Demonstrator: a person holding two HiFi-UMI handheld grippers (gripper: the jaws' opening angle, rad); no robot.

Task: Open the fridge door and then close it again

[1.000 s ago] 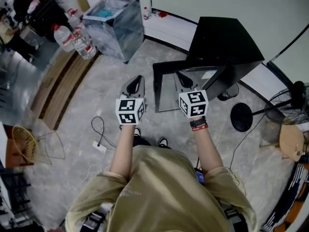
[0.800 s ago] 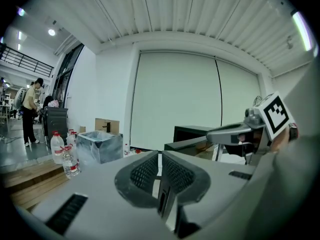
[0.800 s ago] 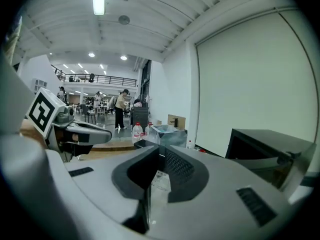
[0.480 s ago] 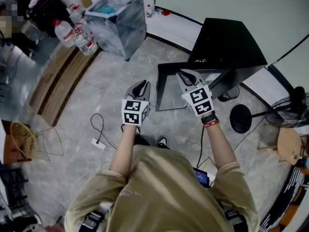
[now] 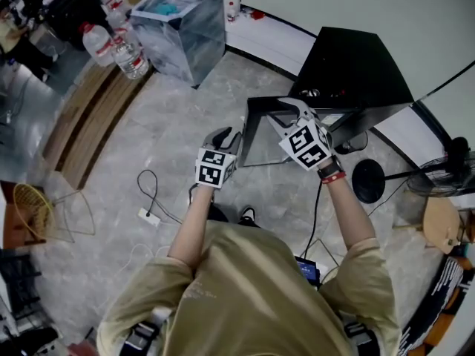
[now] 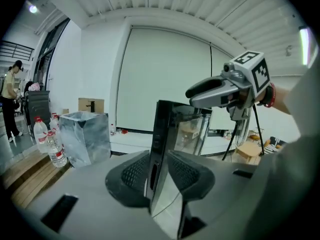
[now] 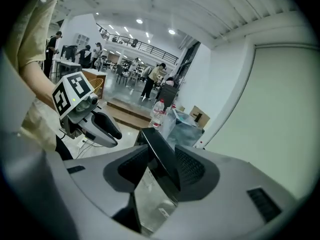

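The person (image 5: 245,295) fills the lower middle of the head view, both arms reaching up the frame over the marble floor (image 5: 148,132). Just left of centre, the left claw (image 5: 228,136) is partly spread, its jaws having just been opening. The upright free edge of the fridge door (image 5: 261,136) stands between them, and neither pad clearly presses on it. Right of centre, the right claw (image 5: 291,110) is spread wider, also just opened, astride the door's top edge. The glass door stands open to the left of the black fridge (image 5: 356,65), which is at upper right. At upper left are a plastic-lined bin (image 5: 178,28) and water bottles (image 5: 122,50).
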